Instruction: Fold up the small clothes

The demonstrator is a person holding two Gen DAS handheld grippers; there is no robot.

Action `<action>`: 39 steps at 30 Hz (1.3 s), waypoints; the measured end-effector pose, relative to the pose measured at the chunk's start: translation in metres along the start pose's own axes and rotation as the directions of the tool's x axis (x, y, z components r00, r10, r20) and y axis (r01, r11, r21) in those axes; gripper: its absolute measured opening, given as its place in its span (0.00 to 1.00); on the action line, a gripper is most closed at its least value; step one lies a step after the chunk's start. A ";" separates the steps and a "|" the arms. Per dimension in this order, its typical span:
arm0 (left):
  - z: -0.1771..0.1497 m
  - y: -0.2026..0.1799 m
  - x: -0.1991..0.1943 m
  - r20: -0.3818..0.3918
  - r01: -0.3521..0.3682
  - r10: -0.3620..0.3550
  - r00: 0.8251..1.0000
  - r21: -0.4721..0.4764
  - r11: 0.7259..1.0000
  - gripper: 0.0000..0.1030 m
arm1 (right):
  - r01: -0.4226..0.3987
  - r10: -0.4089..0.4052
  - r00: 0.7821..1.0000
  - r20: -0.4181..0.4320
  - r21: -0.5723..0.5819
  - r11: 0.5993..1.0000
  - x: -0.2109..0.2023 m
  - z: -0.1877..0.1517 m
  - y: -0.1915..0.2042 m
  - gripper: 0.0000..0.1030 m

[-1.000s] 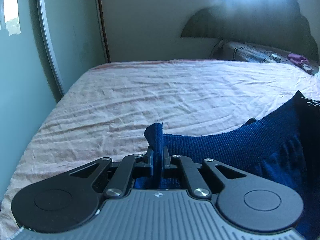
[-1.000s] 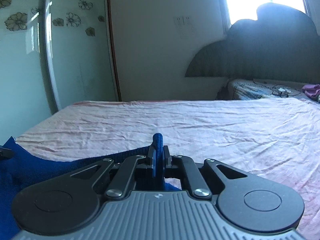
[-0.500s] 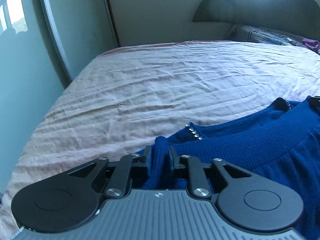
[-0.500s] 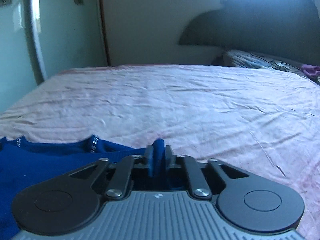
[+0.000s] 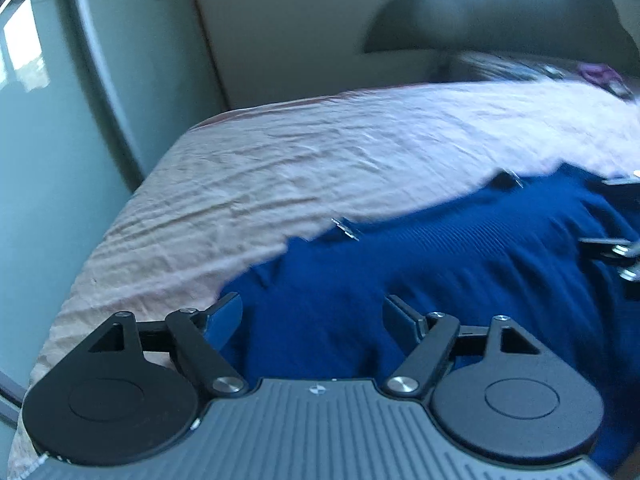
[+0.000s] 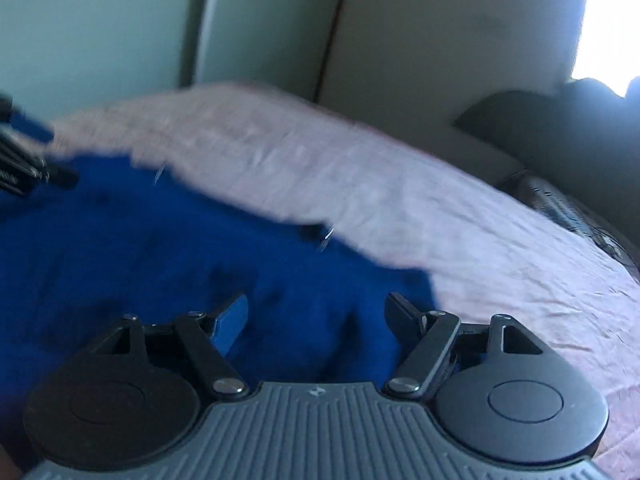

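A dark blue knit garment (image 5: 440, 264) lies spread on the pink bedsheet (image 5: 320, 160). My left gripper (image 5: 312, 316) hovers over its near left part, jaws opening wide, pads clear of the cloth. In the right wrist view the same blue garment (image 6: 160, 248) fills the lower left. My right gripper (image 6: 316, 314) is above its near right corner, jaws also opening, nothing pinched between them. The right gripper shows at the right edge of the left wrist view as dark metal parts (image 5: 616, 248). The left gripper's black parts (image 6: 24, 168) show at the left edge of the right view.
The bed's left edge (image 5: 100, 248) drops off beside a pale green wardrobe door (image 5: 60, 120). A dark headboard (image 5: 500, 20) and a cluttered side surface (image 5: 560, 68) stand at the far right. Bare sheet (image 6: 440, 208) stretches beyond the garment.
Both grippers were shut on folds of the blue garment; both have let go and spread wide. The garment has dropped flat onto the sheet. Both cameras tilted down and the right one rolled.
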State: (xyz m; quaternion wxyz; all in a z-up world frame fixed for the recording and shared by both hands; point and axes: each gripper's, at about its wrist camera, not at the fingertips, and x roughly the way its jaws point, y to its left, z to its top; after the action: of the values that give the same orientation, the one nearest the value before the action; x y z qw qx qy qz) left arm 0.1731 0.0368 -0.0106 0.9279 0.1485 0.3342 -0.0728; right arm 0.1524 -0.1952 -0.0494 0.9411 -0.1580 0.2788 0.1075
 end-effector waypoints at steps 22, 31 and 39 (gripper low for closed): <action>-0.040 -0.008 0.003 0.006 -0.058 0.058 0.998 -0.053 0.997 0.92 | 0.022 -0.027 1.000 0.014 0.253 0.967 -0.020 -0.038 -0.014 0.81; -0.047 -0.015 -0.018 0.048 -0.074 0.076 0.996 -0.041 0.996 0.96 | 0.022 -0.026 1.000 0.010 0.304 0.953 -0.030 -0.048 -0.011 0.85; -0.064 -0.027 -0.015 0.061 -0.104 0.104 0.993 -0.008 0.995 0.99 | 0.016 -0.011 1.000 -0.016 0.306 0.952 -0.023 -0.057 -0.003 0.95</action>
State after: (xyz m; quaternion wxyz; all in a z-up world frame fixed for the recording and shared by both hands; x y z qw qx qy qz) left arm 0.1174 0.0323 -0.0538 0.9405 0.1614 0.2976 -0.0281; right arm 0.1064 -0.2209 -0.0812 0.9531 -0.0127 0.2974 0.0553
